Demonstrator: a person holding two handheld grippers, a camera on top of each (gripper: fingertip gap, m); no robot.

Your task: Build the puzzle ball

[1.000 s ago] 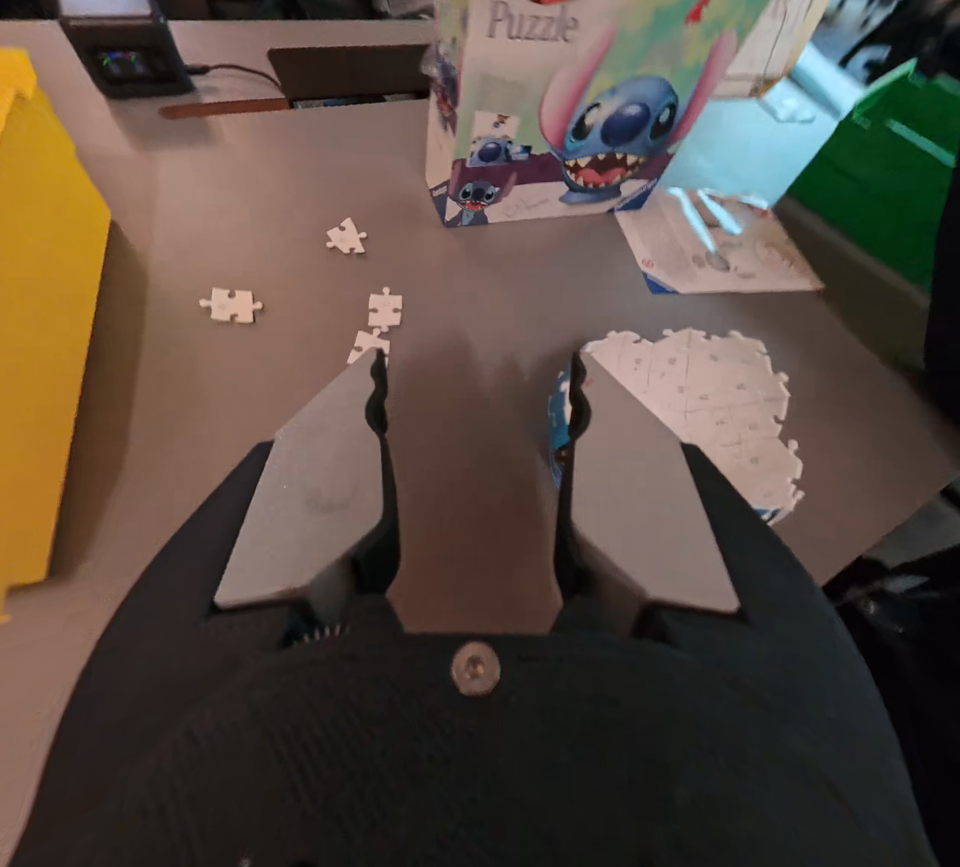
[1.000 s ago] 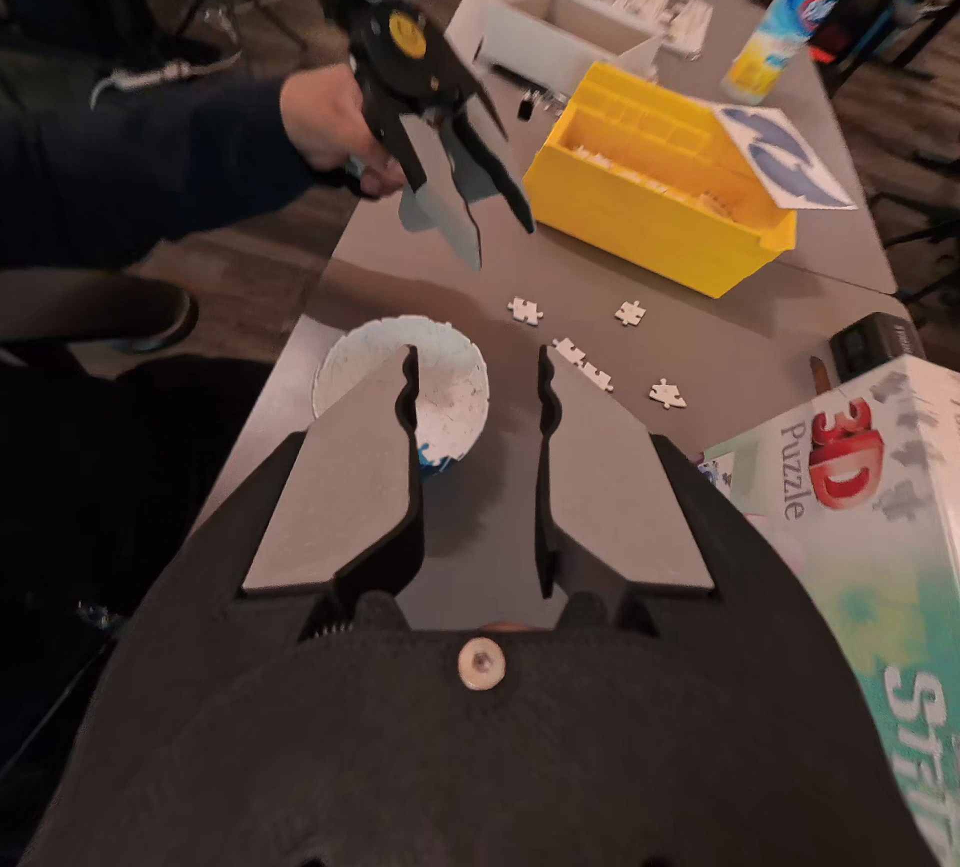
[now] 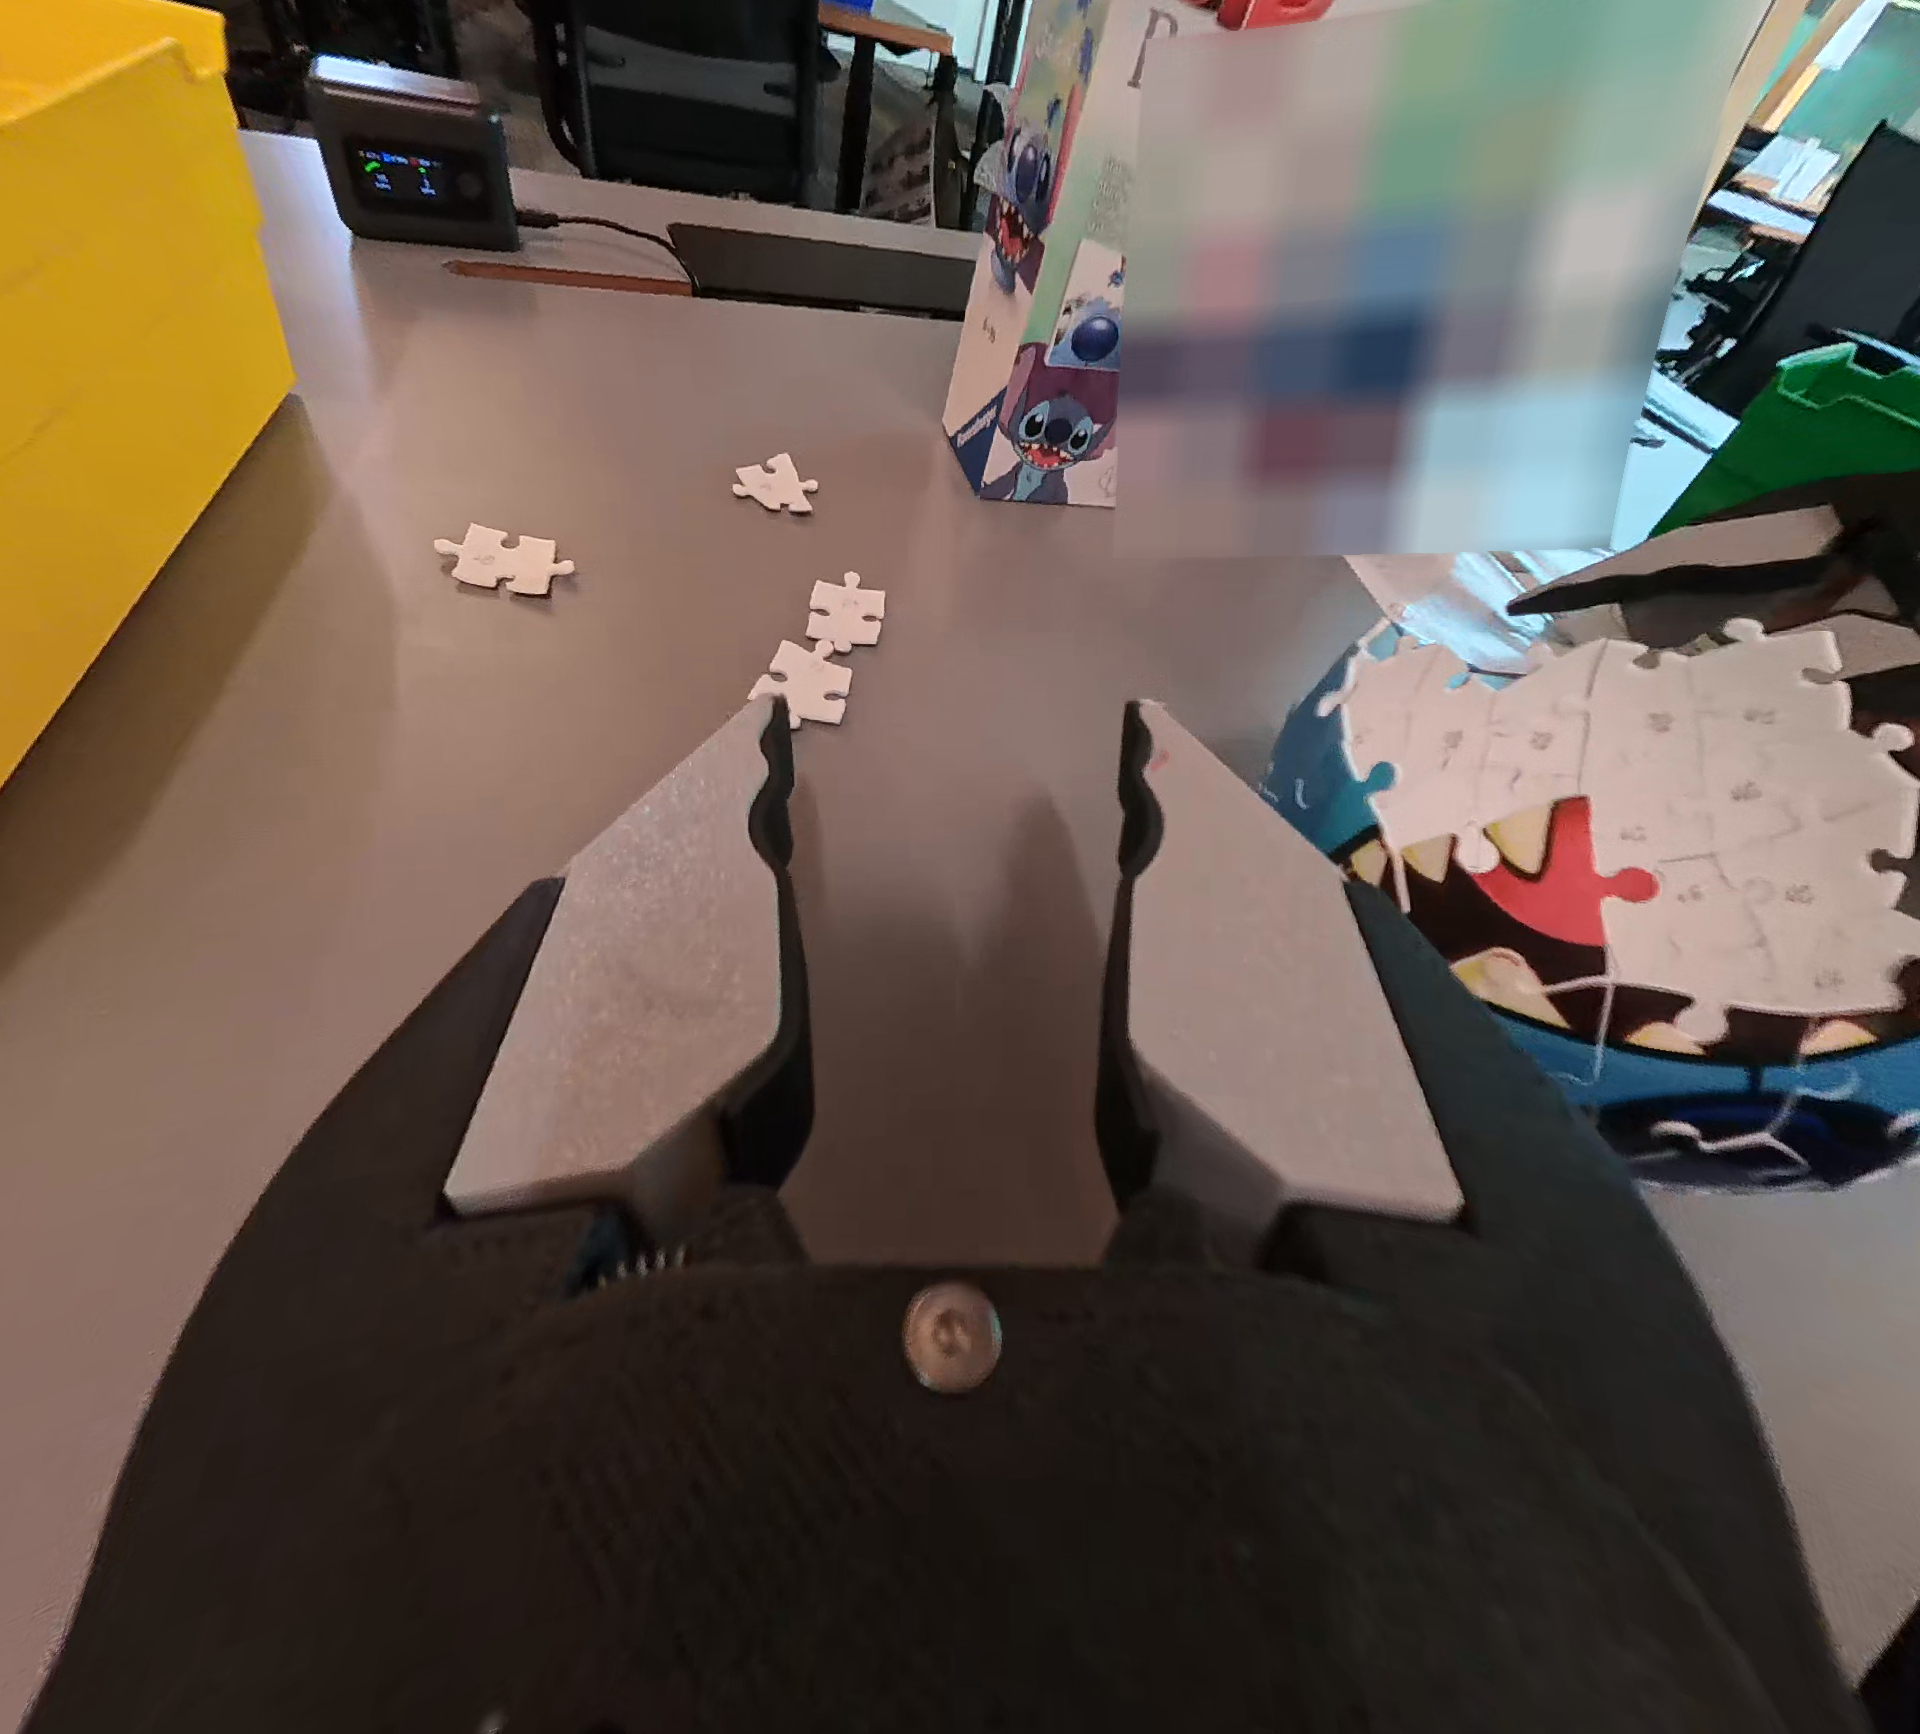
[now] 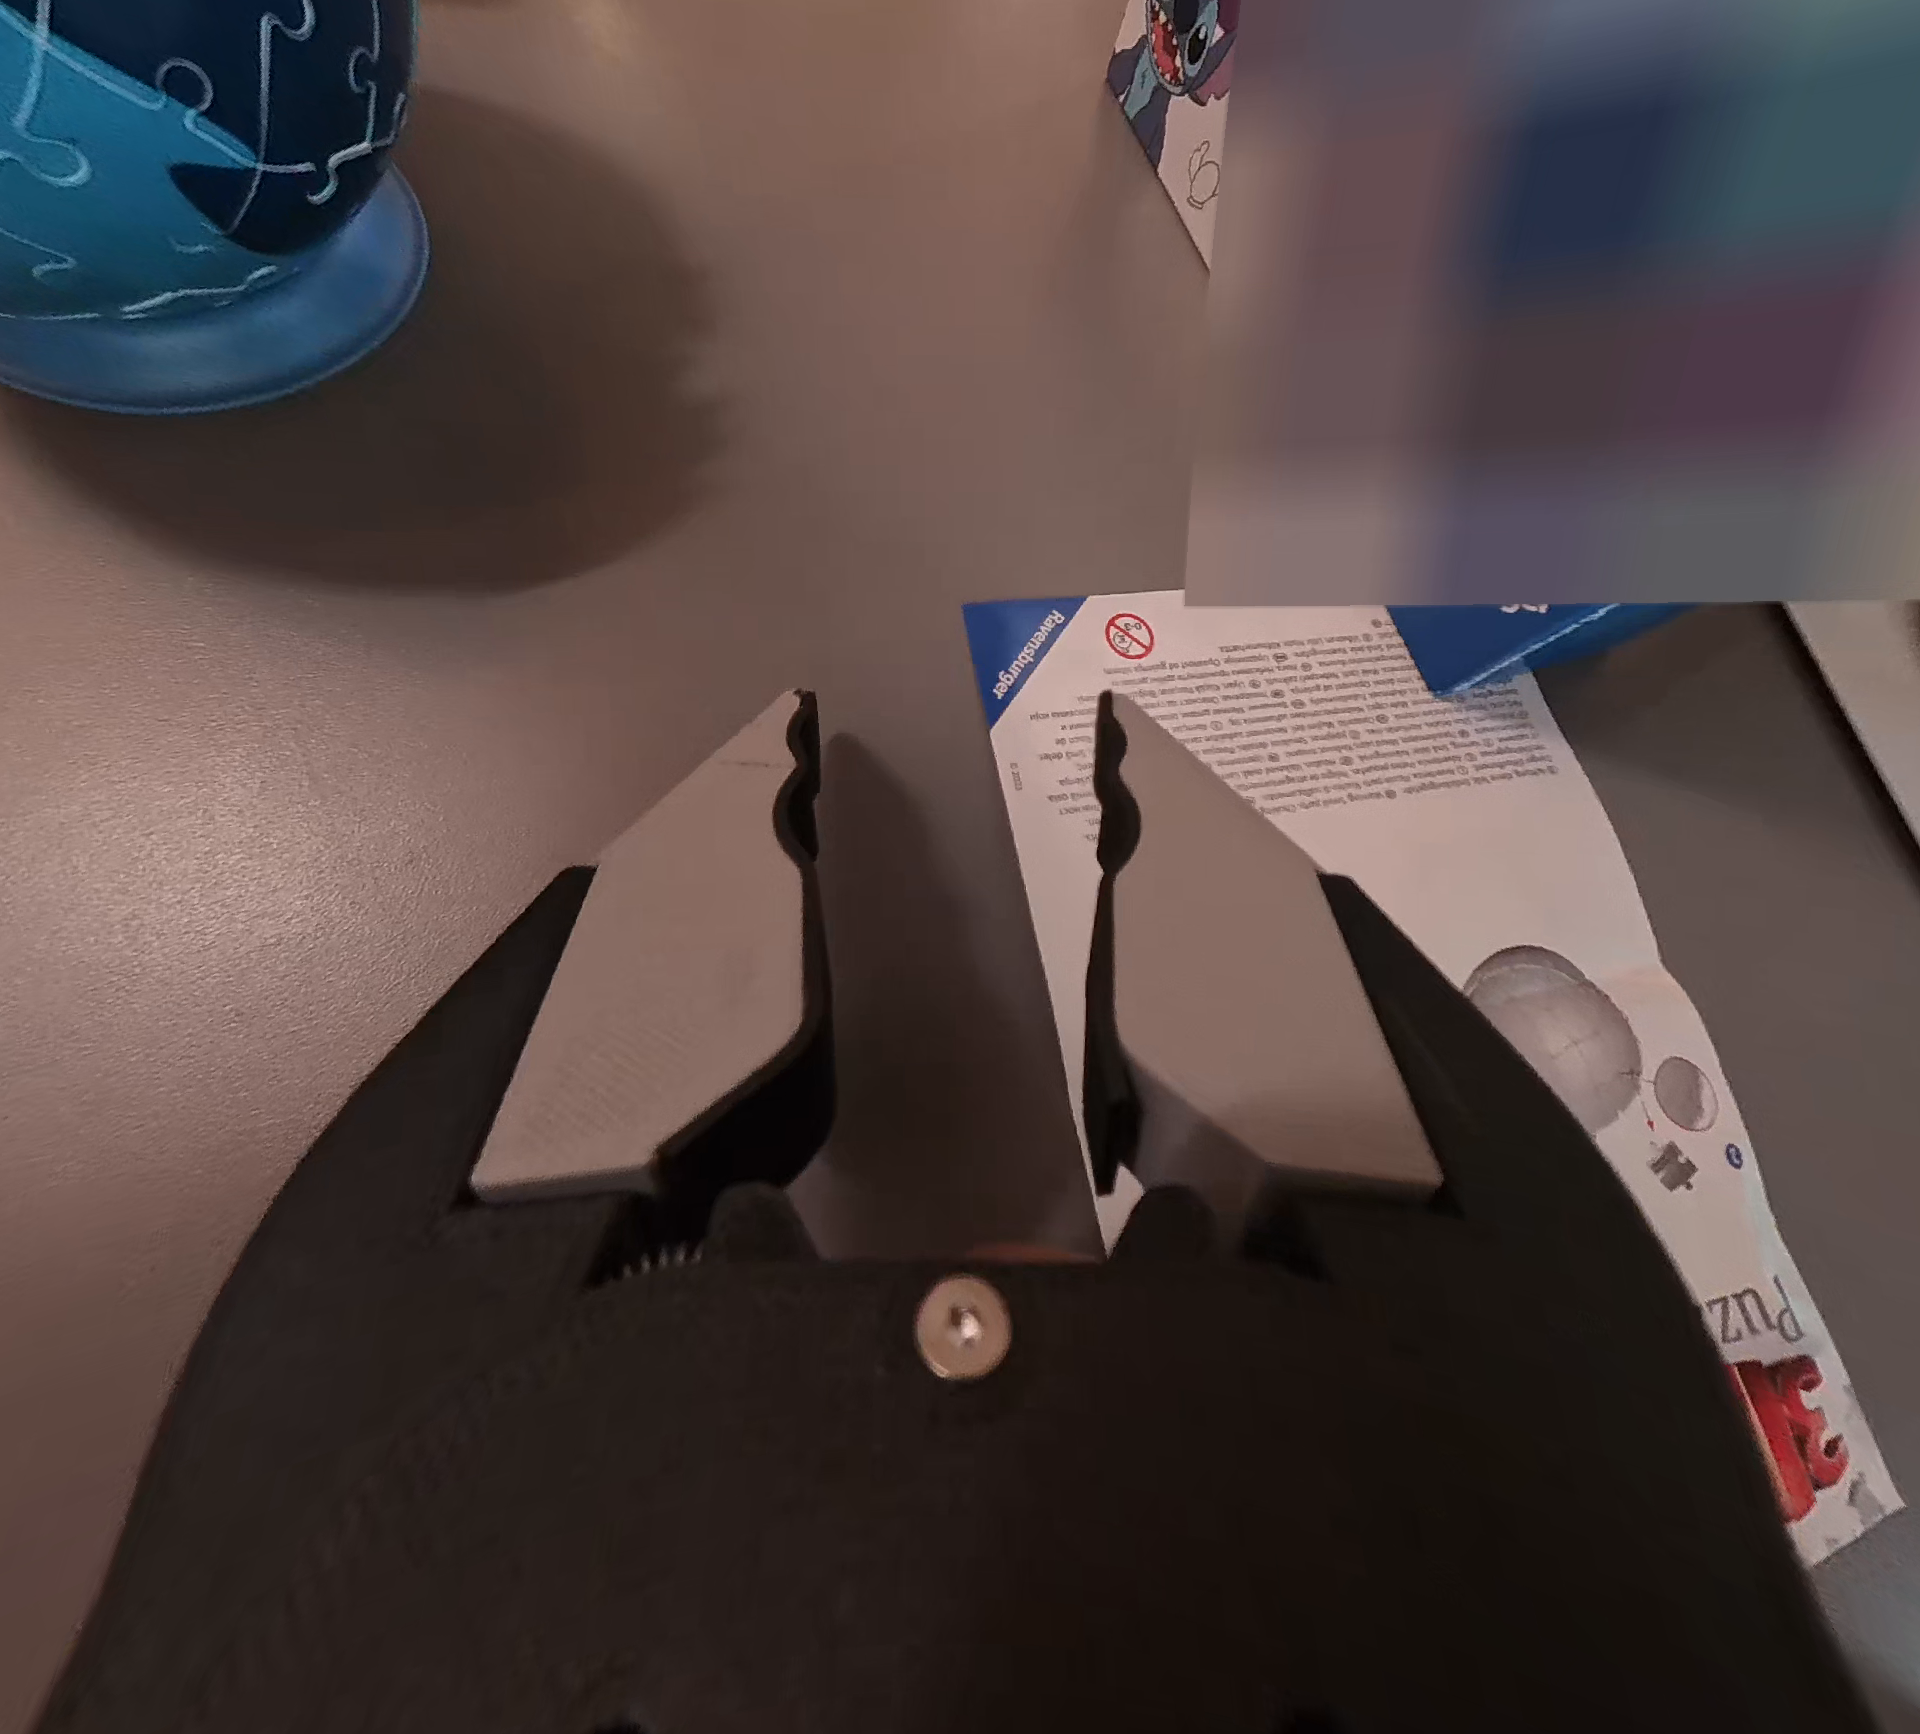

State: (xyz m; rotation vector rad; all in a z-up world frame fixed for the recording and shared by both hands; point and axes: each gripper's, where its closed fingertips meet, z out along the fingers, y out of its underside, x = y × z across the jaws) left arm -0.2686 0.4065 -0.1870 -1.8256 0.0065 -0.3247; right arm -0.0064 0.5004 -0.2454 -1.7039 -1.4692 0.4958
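Left wrist view: grey table [image 3: 312, 853] in a cluttered workshop, and the left gripper [image 3: 951, 718] is spread and empty, hanging low with its tip just beside the nearest of the loose puzzle pieces [image 3: 816, 682], while the half-built puzzle ball [image 3: 1621, 863] sits off to its right with another gripper's fingers at its far rim. Those pieces look thin, light and slippery, so I'd pinch one by its edges.

Right wrist view: the right gripper [image 4: 956, 713] is also spread and empty over the table beside the instruction sheet [image 4: 1455, 801], ball on its blue stand [image 4: 260, 334] well off to the upper left; it's probably a fragile hollow shell, so hold low near the stand.
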